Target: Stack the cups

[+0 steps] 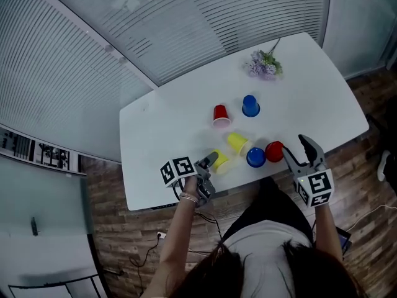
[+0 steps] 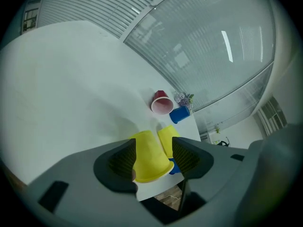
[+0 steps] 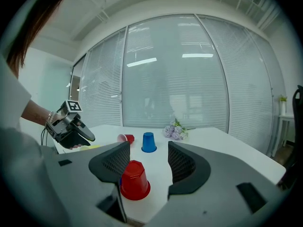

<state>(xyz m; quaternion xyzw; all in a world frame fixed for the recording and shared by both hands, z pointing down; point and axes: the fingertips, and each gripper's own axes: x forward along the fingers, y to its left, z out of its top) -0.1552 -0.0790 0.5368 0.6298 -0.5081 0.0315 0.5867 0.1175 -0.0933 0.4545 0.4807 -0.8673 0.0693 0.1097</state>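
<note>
— While the left gripper [image 1: 211,161] has its fingers [image 2: 120,161] spread to either side of the near yellow cup [image 2: 147,156], close by the front edge of the surface [image 1: 167,129], is that a grip yet?

— I judge not. The fingers are wide apart, one close against the cup's wall and a sliver of gap at the other, so nothing is pinched. Close them slowly and evenly on the wall, away from the flared rim, or the thin plastic may buckle or squirt out.

— And then?

— Lift it straight, clear of the second yellow cup [image 1: 237,142] just beyond. Lower it over that one with the axes lined up, so it nests rather than tips it.

— And the right gripper [image 3: 148,150]?

— Its fingers [image 3: 187,167] gape as wide and hold nothing. The red cup [image 3: 134,180] stands mouth-down on the surface just ahead, low between them and nearer one finger than the other. Centre on it before closing, and mind the blue cup [image 1: 255,158] just beside it.
</note>
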